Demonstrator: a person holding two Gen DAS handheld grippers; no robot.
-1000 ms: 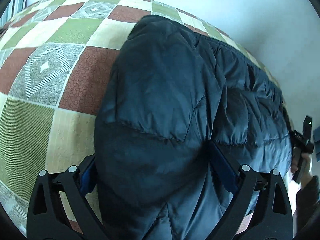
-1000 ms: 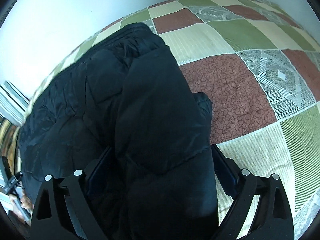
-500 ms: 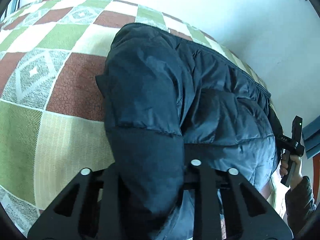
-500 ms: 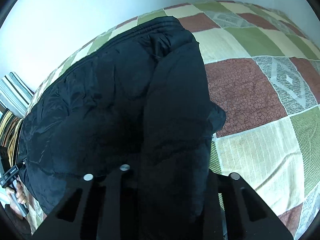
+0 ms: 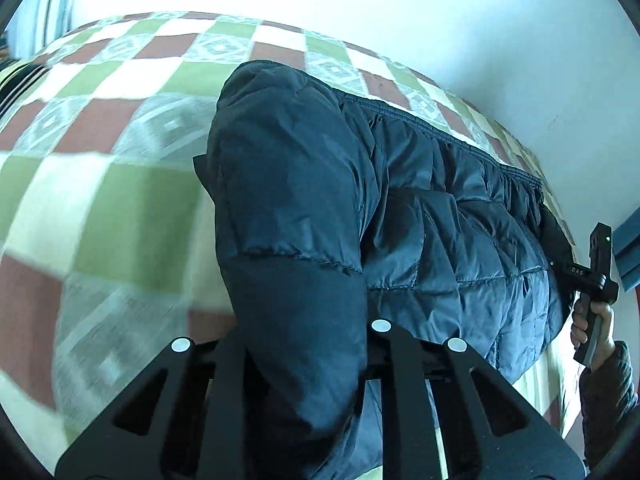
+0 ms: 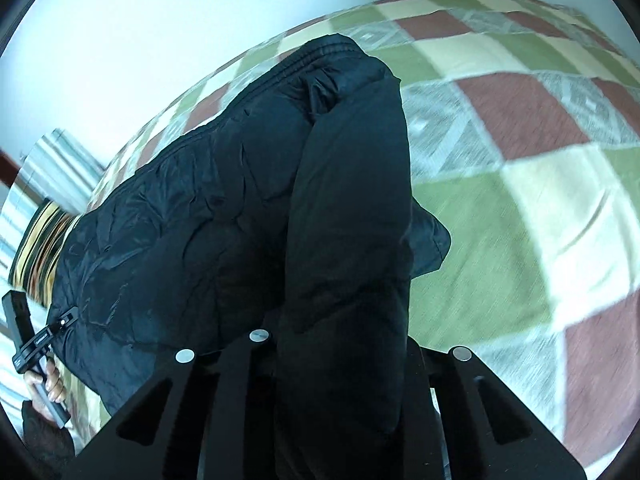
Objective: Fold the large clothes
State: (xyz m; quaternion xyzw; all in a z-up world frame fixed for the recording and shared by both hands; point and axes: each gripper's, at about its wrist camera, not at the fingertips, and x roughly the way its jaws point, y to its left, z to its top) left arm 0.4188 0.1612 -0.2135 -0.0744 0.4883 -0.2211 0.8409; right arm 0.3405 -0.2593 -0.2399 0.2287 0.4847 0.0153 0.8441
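Both tools, left tool [image 5: 304, 360] and right tool [image 6: 340, 364], are closing on the jacket [image 5: 420, 220], clamping its lower-frame edge; next, carrying that edge across evenly.

A bed [image 5: 132, 208] fills most of both views, covered by a patchwork quilt [image 6: 520, 208] of green, cream, rust-red and grey patterned squares. Behind it rises a plain pale wall [image 5: 400, 20], brightly lit. Striped fabric [image 6: 60, 160], perhaps a curtain, shows at 1 edge.
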